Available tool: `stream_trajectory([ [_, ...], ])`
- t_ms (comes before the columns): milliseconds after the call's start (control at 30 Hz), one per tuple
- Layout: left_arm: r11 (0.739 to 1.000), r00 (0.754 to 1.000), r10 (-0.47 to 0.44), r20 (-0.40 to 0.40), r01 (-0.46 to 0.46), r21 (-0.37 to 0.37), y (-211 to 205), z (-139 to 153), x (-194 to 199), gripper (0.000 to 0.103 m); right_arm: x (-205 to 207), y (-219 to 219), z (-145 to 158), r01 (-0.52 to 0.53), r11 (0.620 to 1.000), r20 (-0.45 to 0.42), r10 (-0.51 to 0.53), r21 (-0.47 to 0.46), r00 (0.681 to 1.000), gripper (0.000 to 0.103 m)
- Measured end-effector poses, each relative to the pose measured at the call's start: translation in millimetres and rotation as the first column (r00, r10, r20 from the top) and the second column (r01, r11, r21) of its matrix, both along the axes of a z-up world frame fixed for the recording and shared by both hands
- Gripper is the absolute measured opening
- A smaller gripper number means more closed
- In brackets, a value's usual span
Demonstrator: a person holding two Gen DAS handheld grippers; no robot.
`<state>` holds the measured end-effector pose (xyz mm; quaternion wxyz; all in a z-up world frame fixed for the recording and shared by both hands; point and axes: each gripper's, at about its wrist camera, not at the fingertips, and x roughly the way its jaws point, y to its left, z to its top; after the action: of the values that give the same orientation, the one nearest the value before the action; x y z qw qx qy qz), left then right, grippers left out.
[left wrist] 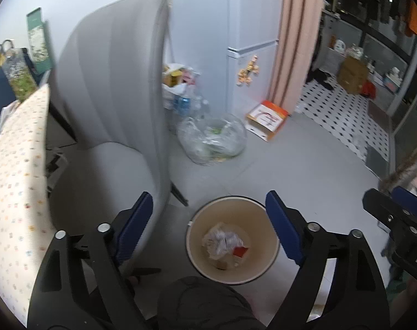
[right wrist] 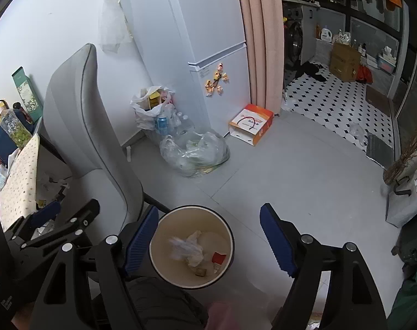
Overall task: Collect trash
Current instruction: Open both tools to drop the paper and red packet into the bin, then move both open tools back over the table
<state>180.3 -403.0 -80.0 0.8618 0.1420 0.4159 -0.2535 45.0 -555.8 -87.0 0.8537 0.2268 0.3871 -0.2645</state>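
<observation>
A round cream trash bin [left wrist: 192, 240] [right wrist: 156, 258] stands on the grey floor below both grippers. Inside lie crumpled white plastic [left wrist: 222, 240] [right wrist: 189, 249], a red scrap [left wrist: 240, 251] [right wrist: 218, 257] and a small brown piece [right wrist: 200, 272]. My left gripper [left wrist: 208, 220] is open and empty, held above the bin. My right gripper [right wrist: 209, 232] is open and empty, also above the bin; it shows at the right edge of the left wrist view [left wrist: 395, 209].
A grey chair [left wrist: 112, 96] [right wrist: 82, 115] stands left of the bin. A clear bag of trash [left wrist: 212, 140] [right wrist: 194, 152], a white bag with bottles [right wrist: 153, 110] and an orange paper bag [left wrist: 267, 118] [right wrist: 251, 122] sit by the fridge [right wrist: 208, 41]. A patterned tablecloth [left wrist: 13, 178] lies at left.
</observation>
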Motion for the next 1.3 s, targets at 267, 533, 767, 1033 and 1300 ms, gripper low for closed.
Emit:
stream_trajectory([
  [267, 0.992, 0.994, 0.103, 0.043, -0.099, -0.080, 43.3, 27.6, 5.5, 0.096, 5.5, 20.6, 16.0, -0.037, 0.999, 0.038, 0.038, -0.019, 0.999, 0.095],
  [533, 0.956, 0.958, 0.264, 0.108, -0.246, -0.158, 107.3, 62.1, 5.2, 0.097, 16.7, 57.1, 35.2, -0.102, 0.993, 0.057, 0.105, -0.056, 0.993, 0.095],
  [767, 0.909, 0.898, 0.404, 0.175, -0.373, -0.184, 163.8, 77.1, -0.1, 0.097, 26.7, 97.6, 54.3, -0.163, 0.980, 0.063, 0.171, -0.110, 0.983, 0.095],
  [1033, 0.853, 0.837, 0.512, 0.195, -0.468, -0.230, 226.2, 90.2, -10.6, 0.097, 36.3, 155.3, 75.6, -0.243, 0.955, 0.074, 0.259, -0.171, 0.963, 0.095],
  [1300, 0.808, 0.797, 0.576, 0.180, -0.522, -0.273, 292.6, 96.0, -22.7, 0.097, 48.4, 213.9, 86.8, -0.339, 0.917, 0.068, 0.360, -0.212, 0.931, 0.095],
])
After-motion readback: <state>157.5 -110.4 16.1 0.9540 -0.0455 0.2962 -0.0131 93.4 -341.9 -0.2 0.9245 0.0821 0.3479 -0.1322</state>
